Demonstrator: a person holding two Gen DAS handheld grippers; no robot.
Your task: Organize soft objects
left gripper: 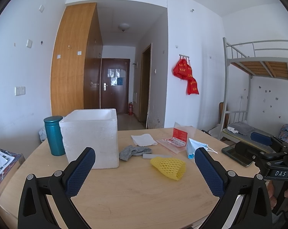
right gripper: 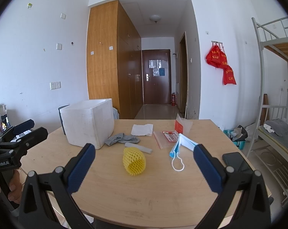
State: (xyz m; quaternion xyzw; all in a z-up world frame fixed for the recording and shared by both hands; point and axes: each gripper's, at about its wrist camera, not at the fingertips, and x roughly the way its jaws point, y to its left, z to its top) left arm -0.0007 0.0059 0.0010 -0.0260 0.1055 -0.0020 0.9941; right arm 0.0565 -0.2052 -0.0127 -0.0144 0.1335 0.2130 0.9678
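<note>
A yellow foam net sleeve [left gripper: 168,167] [right gripper: 134,162] lies mid-table. Behind it lie a grey sock [left gripper: 133,152] [right gripper: 121,139], a white folded cloth [left gripper: 144,139] [right gripper: 142,129], a grey flat strip [right gripper: 138,147] and a blue face mask [left gripper: 193,147] [right gripper: 180,145]. A white foam box [left gripper: 90,135] [right gripper: 88,123], open on top, stands at the left. My left gripper [left gripper: 145,159] is open and empty above the near table. My right gripper [right gripper: 144,156] is open and empty, the net sleeve in front of it.
A teal canister [left gripper: 54,135] stands left of the box. A clear zip bag with a red card [left gripper: 172,140] [right gripper: 168,136] lies behind the mask. A dark phone [right gripper: 237,162] [left gripper: 237,155] lies at the right edge of the wooden table [left gripper: 136,190]. A bunk bed [right gripper: 277,114] stands to the right.
</note>
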